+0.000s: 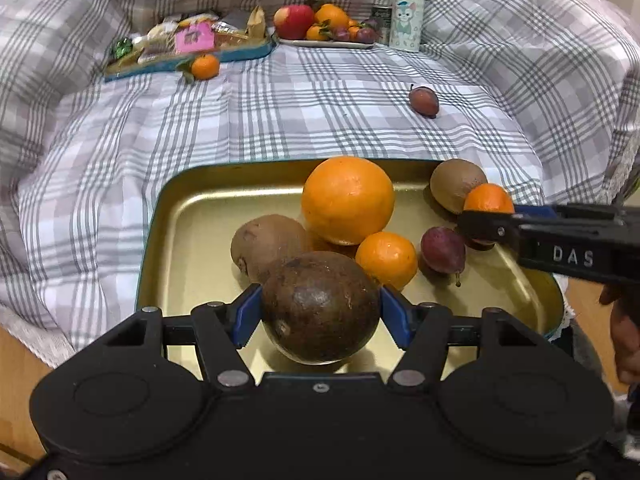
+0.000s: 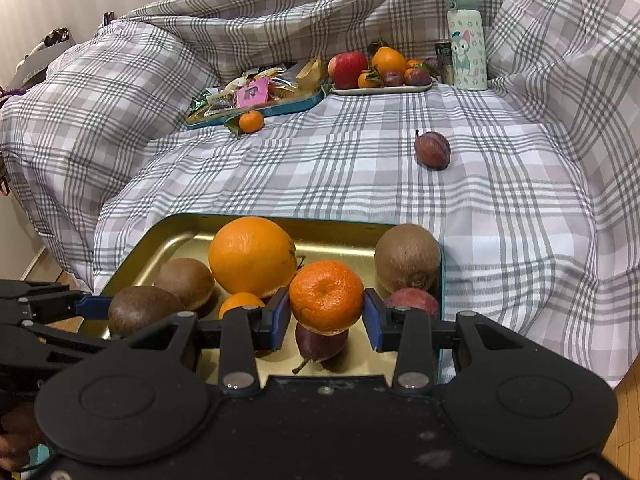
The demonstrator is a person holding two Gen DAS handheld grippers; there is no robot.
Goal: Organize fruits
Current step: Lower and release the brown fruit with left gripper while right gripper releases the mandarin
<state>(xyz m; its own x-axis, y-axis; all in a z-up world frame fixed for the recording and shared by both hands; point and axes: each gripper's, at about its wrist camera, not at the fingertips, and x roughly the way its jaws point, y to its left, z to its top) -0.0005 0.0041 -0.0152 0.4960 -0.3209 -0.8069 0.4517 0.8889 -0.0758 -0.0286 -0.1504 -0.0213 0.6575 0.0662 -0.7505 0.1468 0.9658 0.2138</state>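
The left tongs (image 1: 320,308) squeeze a dark brown round fruit (image 1: 320,306) between their blue pads (image 1: 249,314); the fruit sits low over the near end of the gold tray (image 1: 192,216). The right tongs (image 2: 326,314) hold a small tangerine (image 2: 326,296) tight, with a blue pad touching each side; it hangs just above a purple plum (image 2: 320,346) that lies in the tray (image 2: 168,236).

In the tray there is a big orange (image 1: 347,199) near the middle; a brown kiwi (image 1: 268,244) lies just beside it, to its left in the left wrist view; a small tangerine (image 1: 386,259) touches the front of the big orange; another kiwi (image 1: 456,184) sits in the far right corner. In the right wrist view a reddish plum (image 2: 412,300) shows just under that kiwi (image 2: 407,257).

The tray rests on a checked cloth (image 1: 280,112); a single plum (image 1: 423,101) lies alone on the cloth, well apart from the tray; a tangerine with a leaf (image 1: 205,66) lies just beside a blue tray of snacks (image 1: 188,46) at the back. Next to it a white plate (image 1: 328,43) carries a red apple (image 1: 293,21), an orange and small plums; a tall bottle with a cartoon animal (image 1: 407,12) stands to the right of the plate.
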